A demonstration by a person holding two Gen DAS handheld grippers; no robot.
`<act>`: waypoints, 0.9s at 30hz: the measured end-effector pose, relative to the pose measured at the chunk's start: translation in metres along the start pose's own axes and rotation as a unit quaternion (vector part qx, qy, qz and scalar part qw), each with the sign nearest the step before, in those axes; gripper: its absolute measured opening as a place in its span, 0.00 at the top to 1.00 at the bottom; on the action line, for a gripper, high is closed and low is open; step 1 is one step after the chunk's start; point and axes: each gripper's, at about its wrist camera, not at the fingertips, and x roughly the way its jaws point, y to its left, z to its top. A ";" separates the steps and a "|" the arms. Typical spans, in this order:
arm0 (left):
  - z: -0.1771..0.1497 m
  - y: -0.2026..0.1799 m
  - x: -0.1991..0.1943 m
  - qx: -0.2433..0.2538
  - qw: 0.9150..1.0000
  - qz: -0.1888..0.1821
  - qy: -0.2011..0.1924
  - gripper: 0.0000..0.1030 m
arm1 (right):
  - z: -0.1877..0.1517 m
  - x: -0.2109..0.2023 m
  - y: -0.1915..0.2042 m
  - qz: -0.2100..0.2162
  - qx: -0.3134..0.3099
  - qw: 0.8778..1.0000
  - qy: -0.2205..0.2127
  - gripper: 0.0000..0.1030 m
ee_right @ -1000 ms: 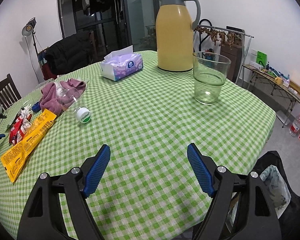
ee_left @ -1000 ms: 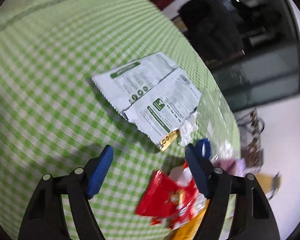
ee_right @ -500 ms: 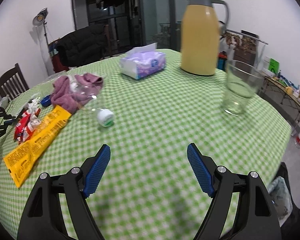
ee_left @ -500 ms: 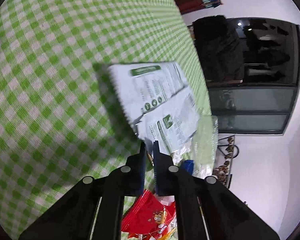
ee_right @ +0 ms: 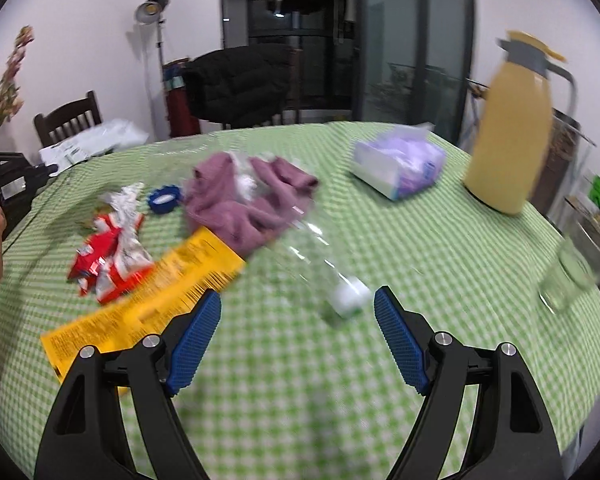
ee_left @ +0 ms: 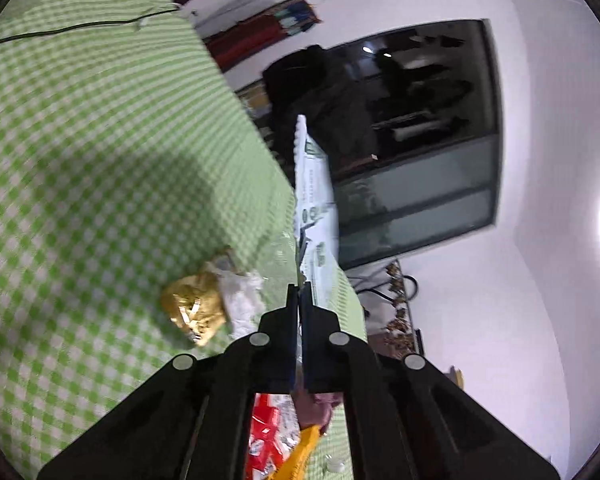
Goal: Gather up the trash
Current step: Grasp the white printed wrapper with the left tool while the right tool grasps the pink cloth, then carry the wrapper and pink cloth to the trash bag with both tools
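A white-walled room with a dark glass door surrounds my table (ee_right: 440,248), which wears a green-and-white checked cloth. My left claw (ee_left: 299,300) is pressed together on the edge of a flat white wrapper with green print (ee_left: 314,196), which stands up edge-on ahead of the pads, clear of the cloth beyond the table's far edge as that camera sees it. A crumpled gold foil wrapper (ee_left: 194,308) lies on the cloth just beside it. My right claw (ee_right: 298,336) hangs with its pads wide apart and nothing between them, above the near edge, facing a clear plastic bottle with a white cap (ee_right: 324,264) and a long yellow wrapper (ee_right: 148,300); a red and white packet (ee_right: 108,256) sits further left. To do this well, I should keep the wrapper pinched firmly, since it is thin and could slip, and carry it without snagging.
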 end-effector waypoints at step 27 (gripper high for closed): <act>-0.013 -0.024 0.021 0.076 0.996 -0.036 0.028 1.00 | 0.114 0.041 0.083 -0.015 -0.125 0.991 -0.043 0.91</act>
